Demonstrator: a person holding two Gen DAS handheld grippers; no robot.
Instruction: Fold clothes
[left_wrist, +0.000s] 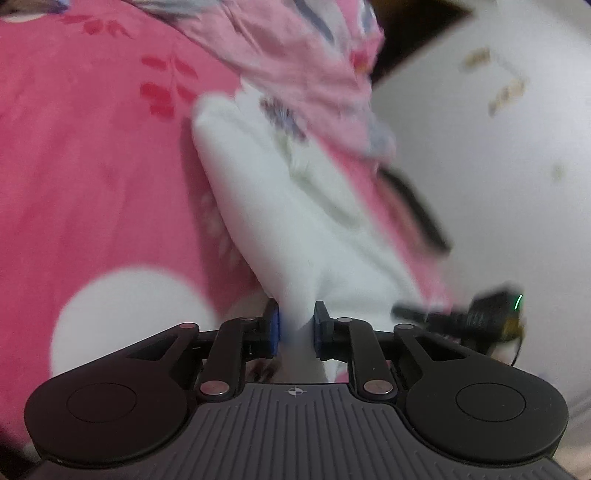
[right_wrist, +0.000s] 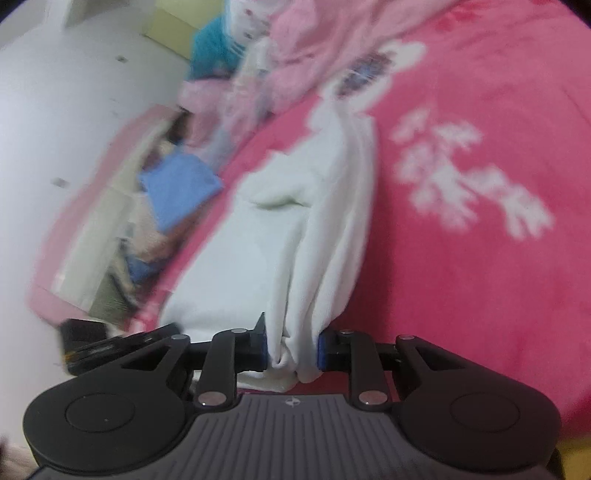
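A white garment (left_wrist: 273, 206) lies stretched over a pink blanket (left_wrist: 92, 177) with white and red leaf prints. My left gripper (left_wrist: 295, 328) is shut on a bunched edge of this garment, the cloth pinched between its blue pads. In the right wrist view the same white garment (right_wrist: 258, 240) runs away from me in folds, and my right gripper (right_wrist: 291, 350) is shut on a gathered corner of it. The other gripper shows as a dark blurred shape (left_wrist: 476, 317) at the right of the left wrist view.
A pink patterned cloth (left_wrist: 306, 66) lies crumpled beyond the white garment. A heap of pink and teal clothes (right_wrist: 258, 55) sits at the far end of the bed. Beside the bed lies a blue folded cloth (right_wrist: 181, 188) on a low surface. The floor (left_wrist: 498, 166) is white.
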